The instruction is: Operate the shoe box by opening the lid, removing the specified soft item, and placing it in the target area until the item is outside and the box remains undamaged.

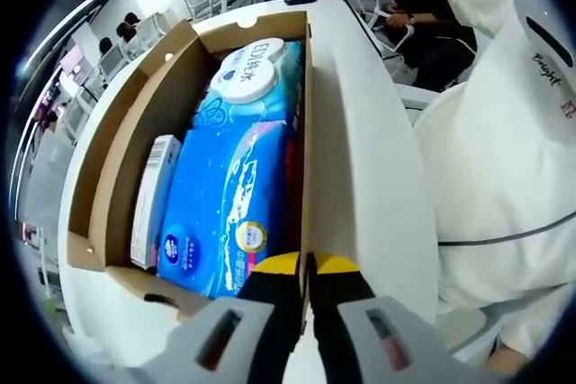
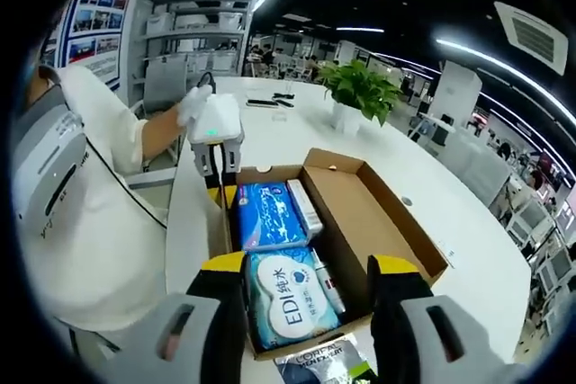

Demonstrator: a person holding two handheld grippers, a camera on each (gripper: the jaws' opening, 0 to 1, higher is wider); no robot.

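Cardboard is pinched between the yellow-tipped jaws of the left gripper [image 1: 306, 269] in the left gripper view: the near side wall of the shoe box [image 1: 115, 146] stands edge-on in the thin gap, and the jaws are nearly shut on it. Just past the left jaw, inside the box, a blue pack of tissues [image 1: 223, 213] is seen lying flat. Farther ahead of the fingers, touching the end of that pack, a pale blue pack of wet wipes [image 1: 256, 74] with a round white lid is seen. Left of the blue pack, a slim white carton [image 1: 153, 200] is stood on edge against the brown wall. The box is seen open, with its flap folded out to the left. It is rested on a white table [image 1: 369, 159], which runs along the right of the jaws. A person in a white top [image 1: 504, 177] is seen to the right.

In the right gripper view, the right gripper [image 2: 310, 281] is held with its jaws spread wide, and nothing is gripped. Between the fingers, the wet wipes pack [image 2: 290, 303] is seen at the near end of the box [image 2: 378, 213]. Beyond it the blue tissue pack [image 2: 267, 215] is laid, with the slim carton [image 2: 304, 206] beside it. A dark packet [image 2: 324, 364] is seen low between the jaws, outside the box. The left gripper [image 2: 219, 168] is seen at the far left edge of the box, held by a gloved hand [image 2: 193, 103]. A potted plant [image 2: 358, 92] is stood well beyond the box.
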